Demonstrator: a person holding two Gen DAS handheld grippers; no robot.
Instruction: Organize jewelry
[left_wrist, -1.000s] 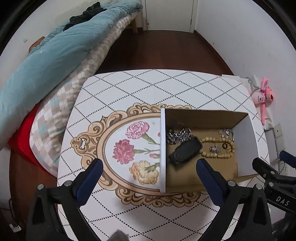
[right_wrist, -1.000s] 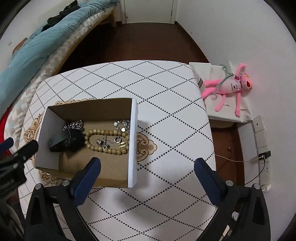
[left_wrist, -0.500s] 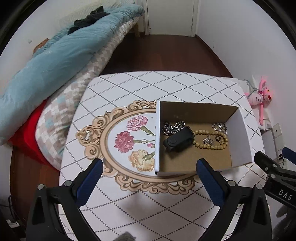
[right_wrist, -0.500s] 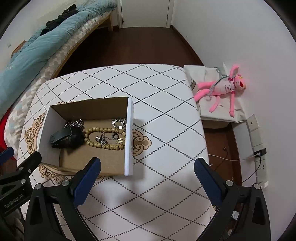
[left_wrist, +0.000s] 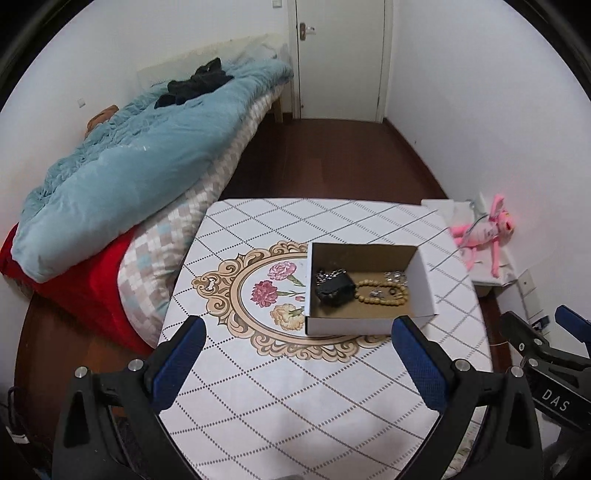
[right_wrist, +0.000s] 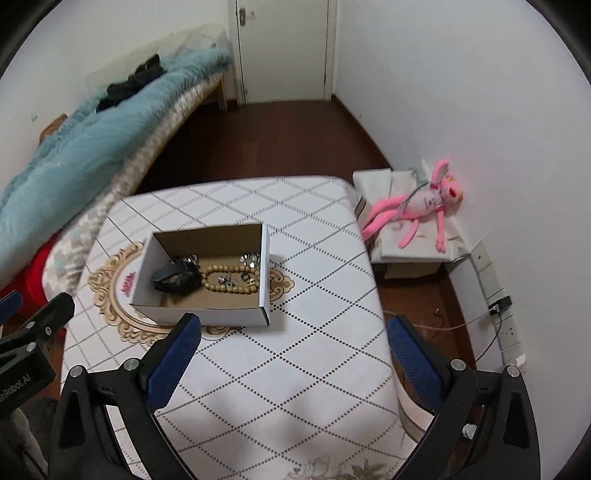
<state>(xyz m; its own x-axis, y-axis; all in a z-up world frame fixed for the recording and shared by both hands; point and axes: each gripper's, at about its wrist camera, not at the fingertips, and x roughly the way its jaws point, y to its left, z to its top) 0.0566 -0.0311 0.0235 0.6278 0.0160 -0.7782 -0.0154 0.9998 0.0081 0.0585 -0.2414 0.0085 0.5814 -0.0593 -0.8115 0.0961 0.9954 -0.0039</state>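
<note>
1. While both hold nothing, the left gripper (left_wrist: 295, 354) and right gripper (right_wrist: 295, 350) hang with jaws spread wide above the table (left_wrist: 258, 406), covered in a diamond-patterned cloth.
2. Ahead of both grippers sits the open cardboard box (left_wrist: 347, 326), holding a bead bracelet (left_wrist: 384, 293), silver chains (left_wrist: 328, 274) and a black pouch (left_wrist: 335, 290).
3. Beyond the table lie a bed (left_wrist: 129, 177), dark wooden floor (left_wrist: 325, 158) and white door (left_wrist: 340, 55); a pink plush toy (right_wrist: 417, 206) lies right of the right gripper.

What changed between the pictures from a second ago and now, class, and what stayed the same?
Both grippers, left and right, pulled back and up from the cardboard box, which now looks smaller, with more of the room visible. Nothing was grasped or released. Both remain open and empty; the wooden bead bracelet stays inside.
</note>
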